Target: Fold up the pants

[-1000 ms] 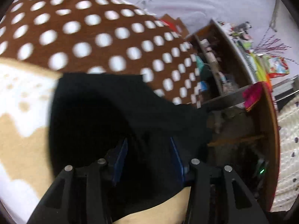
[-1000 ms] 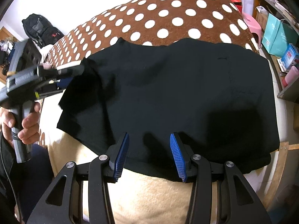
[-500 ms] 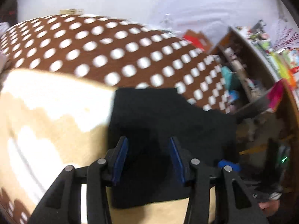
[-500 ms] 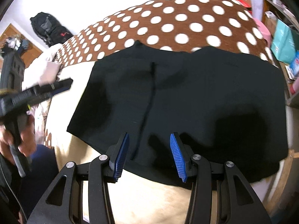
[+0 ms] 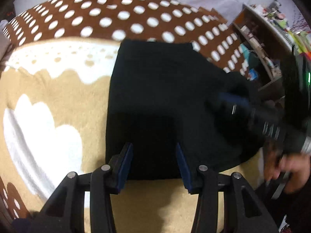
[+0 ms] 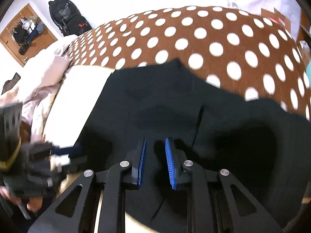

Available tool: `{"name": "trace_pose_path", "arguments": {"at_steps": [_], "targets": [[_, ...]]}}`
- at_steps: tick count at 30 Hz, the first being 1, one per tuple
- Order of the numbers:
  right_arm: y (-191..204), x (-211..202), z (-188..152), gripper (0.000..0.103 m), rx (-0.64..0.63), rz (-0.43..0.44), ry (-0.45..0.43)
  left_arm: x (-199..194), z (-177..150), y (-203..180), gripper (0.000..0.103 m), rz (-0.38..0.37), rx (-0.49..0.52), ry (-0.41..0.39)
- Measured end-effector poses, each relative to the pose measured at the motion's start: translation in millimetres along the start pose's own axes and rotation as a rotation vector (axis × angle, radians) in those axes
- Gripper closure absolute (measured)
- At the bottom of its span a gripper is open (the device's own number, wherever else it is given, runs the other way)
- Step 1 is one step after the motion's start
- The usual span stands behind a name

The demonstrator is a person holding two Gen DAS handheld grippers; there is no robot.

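Black pants [image 5: 161, 97] lie folded flat on a bed with a brown polka-dot and tan blanket [image 5: 58, 101]. My left gripper [image 5: 154, 165] is open and empty, hovering over the near edge of the pants. My right gripper [image 6: 155, 162] is open with its jaws somewhat narrowed, empty, low over the pants [image 6: 155, 106]. In the left wrist view the right gripper [image 5: 233, 101] shows blurred at the pants' right side. In the right wrist view the left gripper [image 6: 64, 151] shows blurred at the pants' left edge.
Shelves with clutter [image 5: 258, 44] stand right of the bed. A pink quilt [image 6: 42, 81] lies at the bed's left. A black backpack [image 6: 66, 17] and a wooden door [image 6: 25, 33] are by the far wall.
The left gripper has let go of the pants' folded-over part and drawn back. The right gripper has moved forward over the pants and its jaws have narrowed. The pants now lie folded.
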State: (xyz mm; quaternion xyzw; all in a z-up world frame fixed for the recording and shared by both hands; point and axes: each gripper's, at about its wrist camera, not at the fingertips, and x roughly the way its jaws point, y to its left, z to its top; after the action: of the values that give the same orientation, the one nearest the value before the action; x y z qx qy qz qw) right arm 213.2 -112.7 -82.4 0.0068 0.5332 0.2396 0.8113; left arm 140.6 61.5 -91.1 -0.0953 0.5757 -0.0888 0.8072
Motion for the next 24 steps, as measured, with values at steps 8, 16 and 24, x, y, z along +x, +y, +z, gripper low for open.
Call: {"name": "trace_pose_path", "arguments": {"at_steps": [8, 16, 24], "targets": [[-17.2, 20.1, 18.2, 0.085, -0.004, -0.023, 0.021, 9.2, -4.0, -8.5, 0.055, 0.07, 0.074, -0.016], [-21.2, -23.0, -43.0, 0.083, 0.077, -0.021, 0.046, 4.5, 0.3, -5.5, 0.055, 0.081, 0.046, -0.048], [-33.6, -45.2, -83.7, 0.08, 0.217, -0.059, 0.136, 2.2, -9.0, -17.2, 0.055, 0.115, 0.065, -0.002]]}}
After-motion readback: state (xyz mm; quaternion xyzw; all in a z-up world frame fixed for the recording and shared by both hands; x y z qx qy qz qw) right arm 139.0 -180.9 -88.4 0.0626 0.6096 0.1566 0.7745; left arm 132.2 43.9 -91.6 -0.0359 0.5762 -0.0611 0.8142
